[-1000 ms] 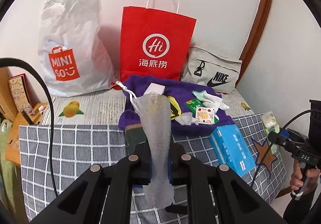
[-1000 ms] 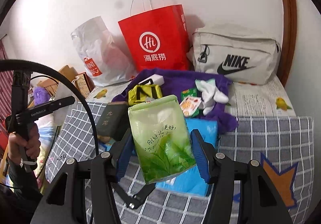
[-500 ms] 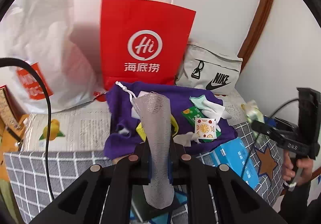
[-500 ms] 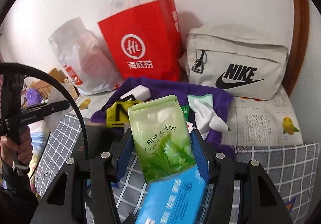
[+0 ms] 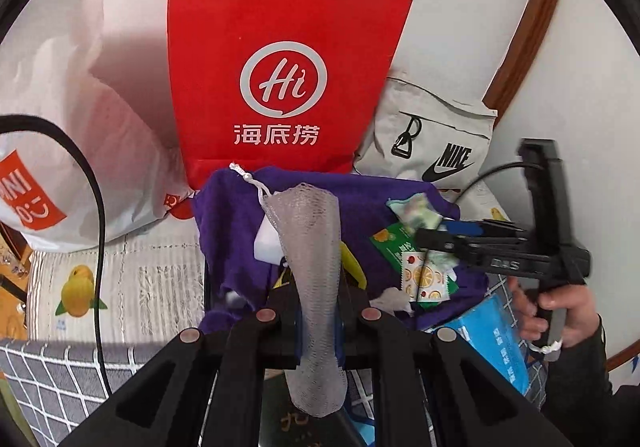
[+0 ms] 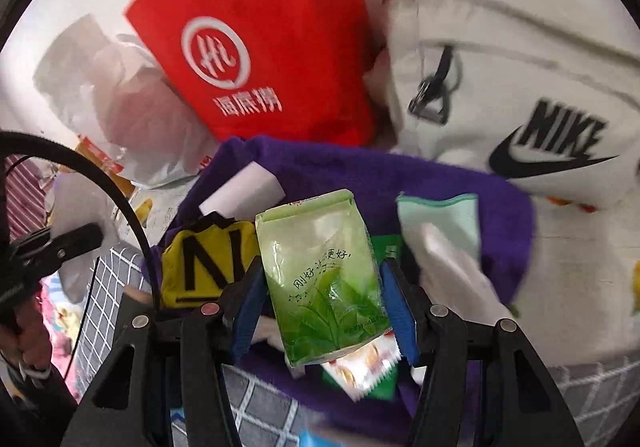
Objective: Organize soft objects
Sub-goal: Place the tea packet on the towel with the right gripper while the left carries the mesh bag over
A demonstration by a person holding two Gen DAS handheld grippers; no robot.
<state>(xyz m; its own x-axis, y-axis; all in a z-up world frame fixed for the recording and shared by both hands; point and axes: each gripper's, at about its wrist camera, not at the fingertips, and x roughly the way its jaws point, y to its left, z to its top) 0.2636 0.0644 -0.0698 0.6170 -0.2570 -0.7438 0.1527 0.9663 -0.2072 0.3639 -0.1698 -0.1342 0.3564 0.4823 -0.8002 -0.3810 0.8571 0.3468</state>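
While the left tongs (image 5: 318, 321) pinch a grey mesh pouch (image 5: 310, 247) and the right tongs (image 6: 322, 307) clamp a green tissue pack (image 6: 322, 275), both hang over the purple cloth (image 5: 232, 231), likely the collecting spot for soft items.

A red paper bag (image 5: 280, 59) carries a white logo. The pouch (image 5: 312, 267) is grey mesh; the tissue pack (image 6: 324, 279) is translucent green with a leaf print. The towel (image 6: 400, 175) is purple, the Nike bag (image 6: 520, 87) off-white with black lettering, the cloth (image 5: 52, 379) grey with a white grid.
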